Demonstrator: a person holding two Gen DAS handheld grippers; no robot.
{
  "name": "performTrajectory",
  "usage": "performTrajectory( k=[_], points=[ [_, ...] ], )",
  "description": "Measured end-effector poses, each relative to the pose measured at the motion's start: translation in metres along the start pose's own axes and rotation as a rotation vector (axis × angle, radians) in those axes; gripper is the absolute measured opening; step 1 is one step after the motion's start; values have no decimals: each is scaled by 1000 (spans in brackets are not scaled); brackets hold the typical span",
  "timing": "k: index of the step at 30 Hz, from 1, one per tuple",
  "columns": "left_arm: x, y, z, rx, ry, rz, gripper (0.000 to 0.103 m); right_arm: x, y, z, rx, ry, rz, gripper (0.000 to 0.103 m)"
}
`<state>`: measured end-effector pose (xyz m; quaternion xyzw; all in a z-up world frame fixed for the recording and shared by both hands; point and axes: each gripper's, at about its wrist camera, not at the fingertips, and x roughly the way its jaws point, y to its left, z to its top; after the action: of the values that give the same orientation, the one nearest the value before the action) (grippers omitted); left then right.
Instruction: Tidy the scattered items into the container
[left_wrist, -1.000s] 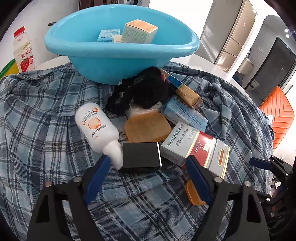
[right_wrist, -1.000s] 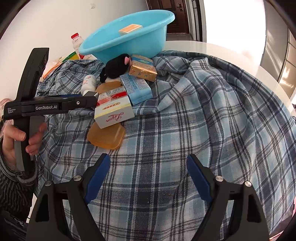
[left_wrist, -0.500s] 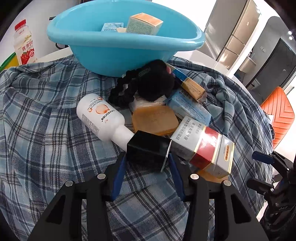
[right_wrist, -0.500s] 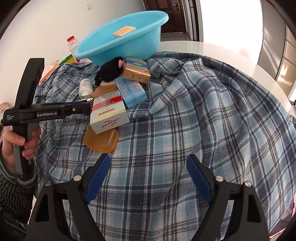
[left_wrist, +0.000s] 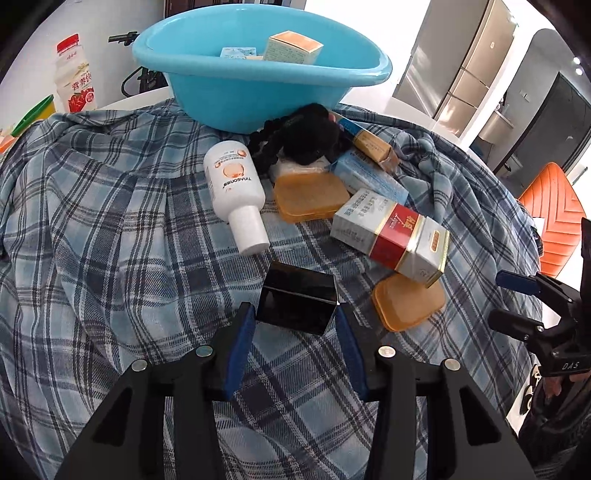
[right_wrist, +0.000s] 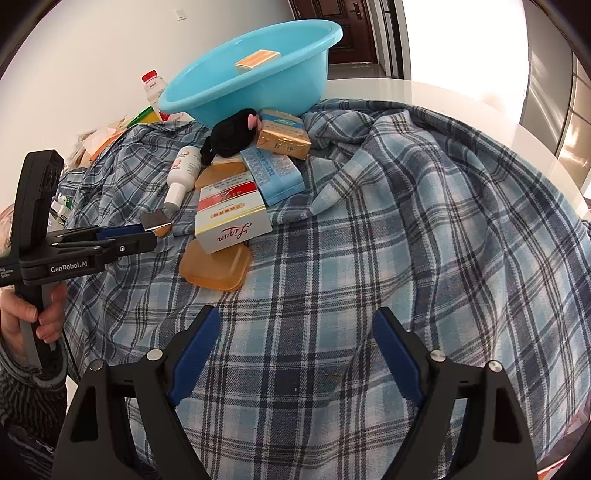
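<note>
My left gripper (left_wrist: 295, 319) is shut on a small black box (left_wrist: 297, 301) and holds it above the plaid cloth; it shows from the side in the right wrist view (right_wrist: 155, 229). The blue basin (left_wrist: 258, 74) stands at the back with a few boxes in it. In front of it lie a white bottle (left_wrist: 234, 184), a black hair scrunchie (left_wrist: 303, 136), two amber soap cases (left_wrist: 310, 195), a red-and-white carton (left_wrist: 391, 236), a light blue box (left_wrist: 369, 177) and a gold box (left_wrist: 373, 146). My right gripper (right_wrist: 295, 350) is open and empty over bare cloth.
A plaid cloth (right_wrist: 406, 240) covers the round white table (right_wrist: 443, 99). A milk bottle (left_wrist: 74, 81) stands at the back left beside the basin. An orange chair (left_wrist: 554, 214) is at the right past the table edge.
My left gripper closed on the black box and lifted it back away from the bottle and carton. The right gripper stayed open and shifted only slightly.
</note>
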<state>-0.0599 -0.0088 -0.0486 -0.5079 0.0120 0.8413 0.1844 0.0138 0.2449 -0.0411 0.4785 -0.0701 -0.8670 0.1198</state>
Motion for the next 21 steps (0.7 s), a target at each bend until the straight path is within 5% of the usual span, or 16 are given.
performTrajectory(
  k=[4,6,7,21],
  points=[
    [4,-6,-1,31,-17,33,54,-1,2,-2,-7,2,0,83],
    [6,-9,0,44,-35,59,80,-2,0,-2,-3,1,-3,83],
    [6,-9,0,48,-46,63,83,-2,-1,-3,2,1,-6,83],
    [12,-13,-5,98,-34,81,83,0,-7,-1,38,7,4,83]
  ],
)
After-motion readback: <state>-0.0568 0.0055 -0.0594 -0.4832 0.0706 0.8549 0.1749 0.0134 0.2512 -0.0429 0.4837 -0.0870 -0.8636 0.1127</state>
